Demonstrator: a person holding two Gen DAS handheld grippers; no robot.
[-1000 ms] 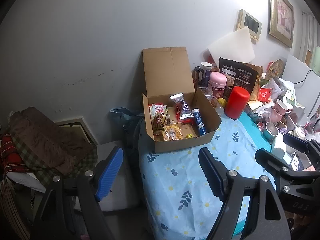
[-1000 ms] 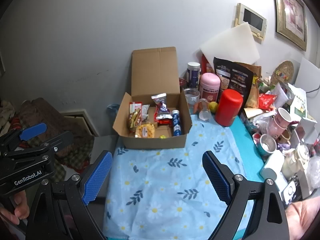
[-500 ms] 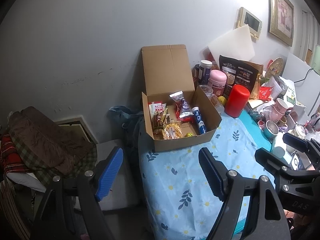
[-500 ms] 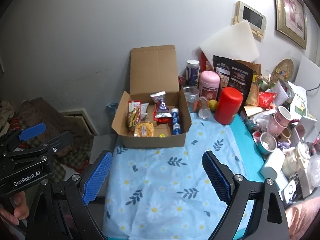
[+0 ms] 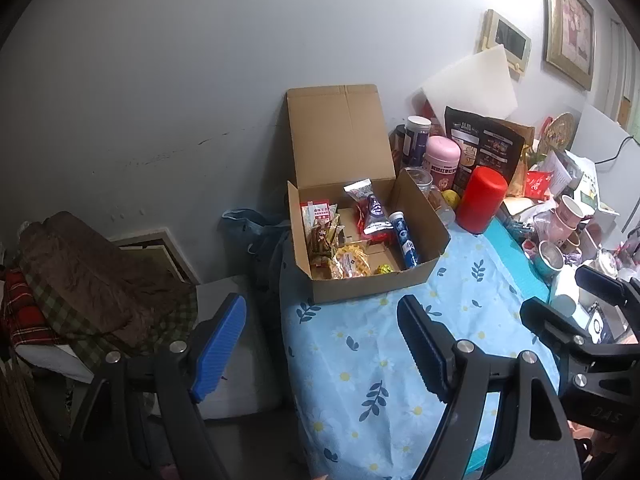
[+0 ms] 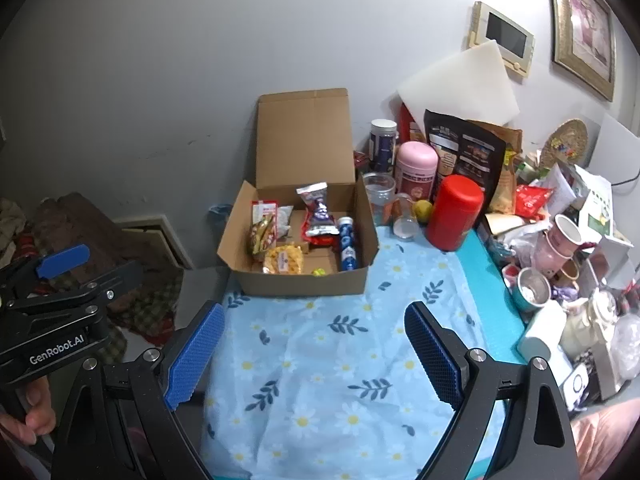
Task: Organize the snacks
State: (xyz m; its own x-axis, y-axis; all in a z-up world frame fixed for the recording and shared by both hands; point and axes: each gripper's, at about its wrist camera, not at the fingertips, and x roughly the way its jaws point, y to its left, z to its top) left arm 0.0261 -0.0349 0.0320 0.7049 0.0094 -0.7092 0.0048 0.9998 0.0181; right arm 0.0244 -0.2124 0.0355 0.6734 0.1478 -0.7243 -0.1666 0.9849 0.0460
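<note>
An open cardboard box point(image 5: 424, 224) point(image 6: 362, 216) stands at the far left of the table with its lid up against the wall. Inside lie several snacks: a blue tube point(image 5: 405, 240) point(image 6: 347, 248), a purple and red packet point(image 5: 370, 210) point(image 6: 318, 216), a yellow bag point(image 5: 352, 264) point(image 6: 284, 260), a red and white packet point(image 5: 318, 212) and a small gold sweet point(image 5: 383, 269). My left gripper point(image 5: 316, 344) is open and empty, short of the box. My right gripper point(image 6: 314, 348) is open and empty above the cloth.
A blue flowered cloth point(image 6: 340, 360) covers the table. To the right of the box stand a red canister point(image 6: 454, 212), a pink jar point(image 6: 416, 168), a black bag point(image 6: 464, 152), cups point(image 6: 560, 240) and clutter. Folded blankets point(image 5: 80, 276) lie at the left, off the table.
Both views have shifted slightly: the box sits a little higher in them. The box and snacks have not moved. Both grippers stay open.
</note>
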